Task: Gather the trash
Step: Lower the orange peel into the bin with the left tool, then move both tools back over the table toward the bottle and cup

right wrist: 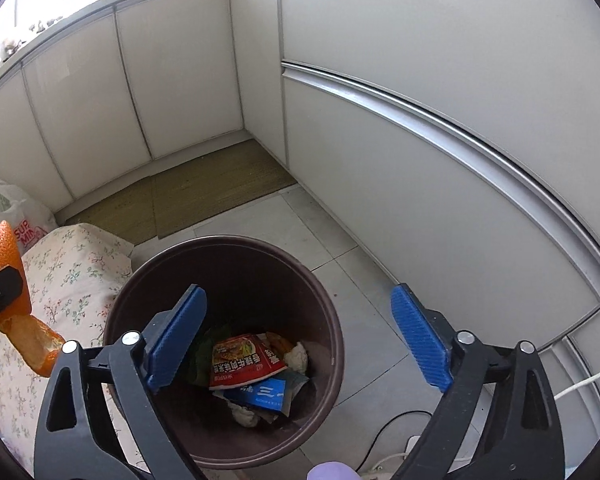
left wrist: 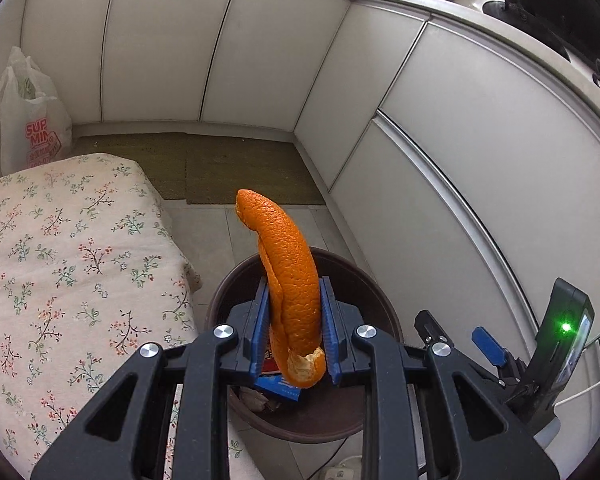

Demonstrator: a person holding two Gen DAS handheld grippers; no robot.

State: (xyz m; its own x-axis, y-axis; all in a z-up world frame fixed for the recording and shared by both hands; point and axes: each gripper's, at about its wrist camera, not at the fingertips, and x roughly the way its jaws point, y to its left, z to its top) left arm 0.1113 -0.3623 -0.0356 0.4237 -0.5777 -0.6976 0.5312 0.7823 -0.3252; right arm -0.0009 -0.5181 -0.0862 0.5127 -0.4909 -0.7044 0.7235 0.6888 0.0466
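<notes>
My left gripper (left wrist: 294,300) is shut on a long curled orange peel (left wrist: 288,264), which stands up between the blue pads above the brown trash bin (left wrist: 364,280). The peel also shows at the left edge of the right wrist view (right wrist: 8,264). My right gripper (right wrist: 296,320) is open and empty, held over the brown trash bin (right wrist: 228,256). Inside the bin lie a red food wrapper (right wrist: 240,356), a blue wrapper (right wrist: 260,396) and crumpled white tissue (right wrist: 296,356).
A table with a floral cloth (left wrist: 60,248) stands left of the bin. A white plastic bag (left wrist: 32,120) sits behind it. White cabinets (left wrist: 460,140) line the back and right. A green mat (left wrist: 220,168) lies on the tiled floor. Cables (right wrist: 392,428) run by the bin.
</notes>
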